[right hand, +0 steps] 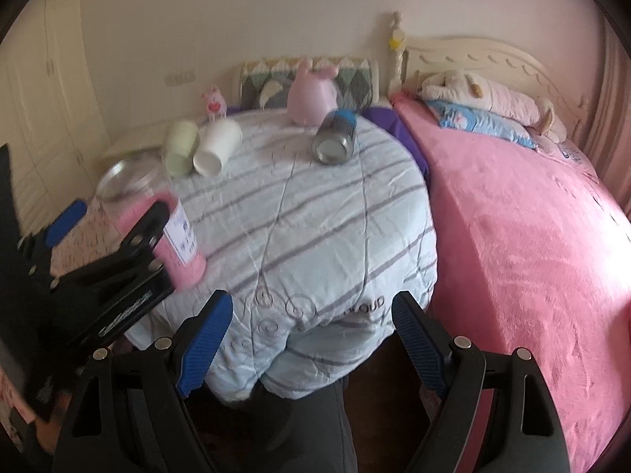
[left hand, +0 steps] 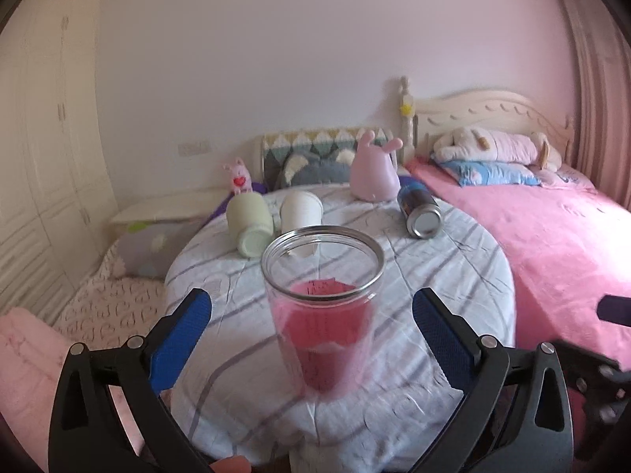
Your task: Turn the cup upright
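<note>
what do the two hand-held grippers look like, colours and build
The left hand-held gripper and the right hand-held gripper look alike: a black plastic frame with triangular cutouts, silver round pivot bolts, and two fingers faced with blue textured pads. In the right wrist view, the left one's body carries a pale label strip, too blurred to read. No cables or sleeves show.

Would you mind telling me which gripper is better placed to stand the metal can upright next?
Probably the right gripper: it is open and empty, and the metal can lies ahead of it. The left gripper brackets the clear pink cup.
</note>
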`<state>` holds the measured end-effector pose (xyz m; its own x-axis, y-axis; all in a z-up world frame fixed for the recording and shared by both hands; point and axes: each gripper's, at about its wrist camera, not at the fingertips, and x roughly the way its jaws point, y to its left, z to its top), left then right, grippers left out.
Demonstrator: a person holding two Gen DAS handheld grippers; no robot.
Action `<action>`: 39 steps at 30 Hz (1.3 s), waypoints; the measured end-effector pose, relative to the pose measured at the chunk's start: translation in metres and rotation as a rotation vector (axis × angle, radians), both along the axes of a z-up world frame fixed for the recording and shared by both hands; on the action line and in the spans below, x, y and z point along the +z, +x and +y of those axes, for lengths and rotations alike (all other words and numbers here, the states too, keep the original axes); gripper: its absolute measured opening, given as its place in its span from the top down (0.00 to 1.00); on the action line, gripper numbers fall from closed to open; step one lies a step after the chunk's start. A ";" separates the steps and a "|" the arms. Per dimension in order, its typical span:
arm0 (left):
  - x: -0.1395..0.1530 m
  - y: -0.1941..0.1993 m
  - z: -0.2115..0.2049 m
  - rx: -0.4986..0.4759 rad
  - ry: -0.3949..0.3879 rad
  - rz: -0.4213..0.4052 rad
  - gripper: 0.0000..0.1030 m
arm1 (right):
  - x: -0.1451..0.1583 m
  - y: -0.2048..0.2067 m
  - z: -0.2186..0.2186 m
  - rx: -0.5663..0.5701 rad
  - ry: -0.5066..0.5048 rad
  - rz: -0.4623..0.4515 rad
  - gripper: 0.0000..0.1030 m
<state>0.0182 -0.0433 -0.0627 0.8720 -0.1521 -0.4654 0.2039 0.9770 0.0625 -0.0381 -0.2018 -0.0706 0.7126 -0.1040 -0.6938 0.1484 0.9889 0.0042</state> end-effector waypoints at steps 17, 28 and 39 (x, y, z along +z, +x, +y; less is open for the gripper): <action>0.076 -0.076 0.058 0.210 0.063 0.232 0.00 | 0.069 -0.045 0.027 0.087 -0.014 -0.202 0.18; 0.076 -0.118 0.062 0.254 0.070 0.195 0.00 | 0.066 -0.080 0.041 0.113 -0.028 -0.219 0.18; 0.079 -0.129 0.070 0.259 0.048 0.190 0.00 | 0.068 -0.090 0.041 0.111 -0.028 -0.228 0.18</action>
